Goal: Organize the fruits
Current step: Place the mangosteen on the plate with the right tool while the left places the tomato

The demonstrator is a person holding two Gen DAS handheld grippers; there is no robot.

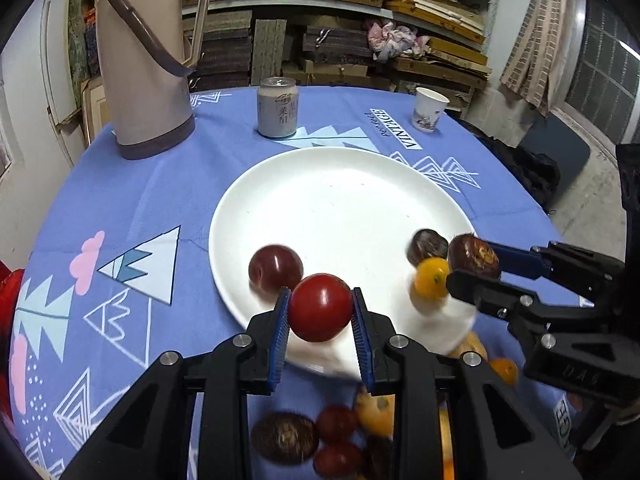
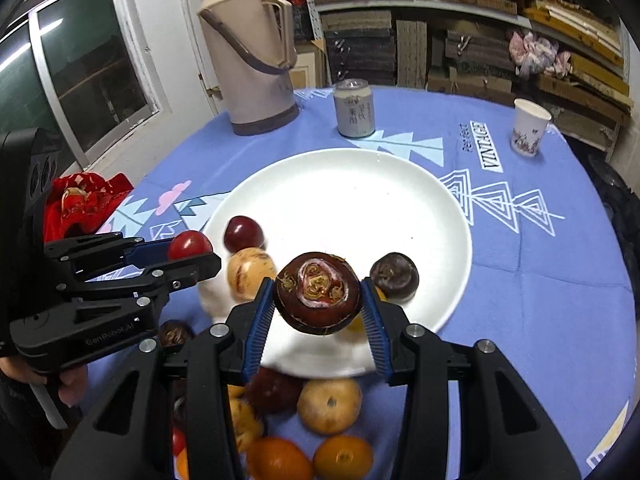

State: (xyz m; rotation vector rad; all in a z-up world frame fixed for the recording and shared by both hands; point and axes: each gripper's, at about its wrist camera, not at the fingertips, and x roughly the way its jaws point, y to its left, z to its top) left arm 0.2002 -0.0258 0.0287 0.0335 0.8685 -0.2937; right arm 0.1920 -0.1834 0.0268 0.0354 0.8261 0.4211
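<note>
My left gripper point(image 1: 321, 307) is clamped on a round red tomato point(image 1: 320, 306), low centre over the white round plate point(image 1: 340, 200); my right gripper point(image 2: 318, 294) pinches a dark brown water chestnut point(image 2: 318, 292), mid-frame.

A round red tomato point(image 1: 320, 307) sits clamped between blue pads, above the near rim of a white plate point(image 1: 340, 200). A dark brown water chestnut point(image 2: 318, 292) (crown facing the camera) is likewise clamped. On the plate lie a dark red fruit point(image 1: 275, 267), a second chestnut point(image 2: 394, 276) and a small orange fruit point(image 1: 431, 278). More fruits point(image 2: 329, 405) lie heaped on the surface, near the plate.
</note>
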